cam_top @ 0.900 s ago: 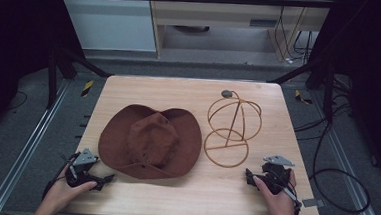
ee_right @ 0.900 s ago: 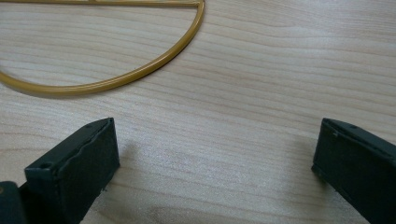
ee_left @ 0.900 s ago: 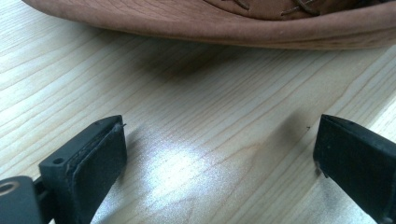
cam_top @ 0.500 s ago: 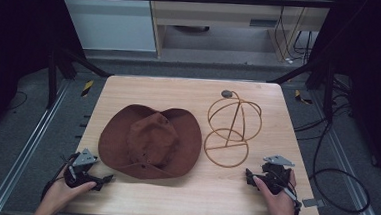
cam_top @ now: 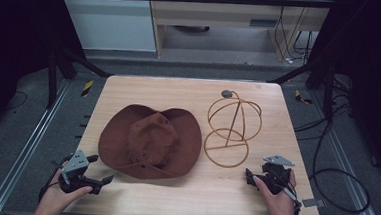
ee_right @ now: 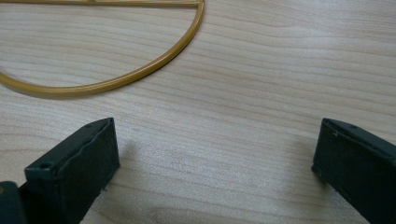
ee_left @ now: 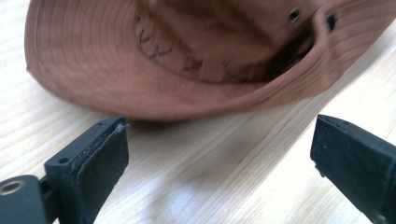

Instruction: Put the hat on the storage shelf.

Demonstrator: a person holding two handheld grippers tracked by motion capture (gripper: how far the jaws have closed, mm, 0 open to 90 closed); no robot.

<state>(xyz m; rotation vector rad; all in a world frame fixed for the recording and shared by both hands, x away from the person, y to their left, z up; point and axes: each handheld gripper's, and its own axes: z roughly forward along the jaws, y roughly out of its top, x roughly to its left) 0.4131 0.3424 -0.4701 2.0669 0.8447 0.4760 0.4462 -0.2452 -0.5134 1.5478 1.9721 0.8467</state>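
The hat (cam_top: 150, 141) lay crown up on the table (cam_top: 189, 90), left of the middle and nearer the front edge, its brim flat on the wood. Just beside it toward the right edge stood the wire stand (cam_top: 232, 127), its base ring on the table and its dome bare; brim and ring looked close but apart.

My left hand-held gripper (cam_top: 94, 168) sat low at the front left corner, released, jaws wide with nothing between them. In the left gripper view the brim (ee_left: 154, 95) lay a little beyond the pads (ee_left: 100, 165), not touched. My right hand-held gripper (cam_top: 249, 175) rested near the front right corner, also released and empty; in the right gripper view the ring (ee_right: 116, 77) curved past just ahead of the jaws, with bare wood between them.

I judged this the approach, before any grasp: the hat was untouched and the stand was empty, so the work seemed to be setting the hat on the stand. The next move called for my left hand-held gripper to slide forward until the near brim sat between the pads, with the lower jaw slipping under the soft edge, and then to clench. The right could take the far brim or steady the light stand.
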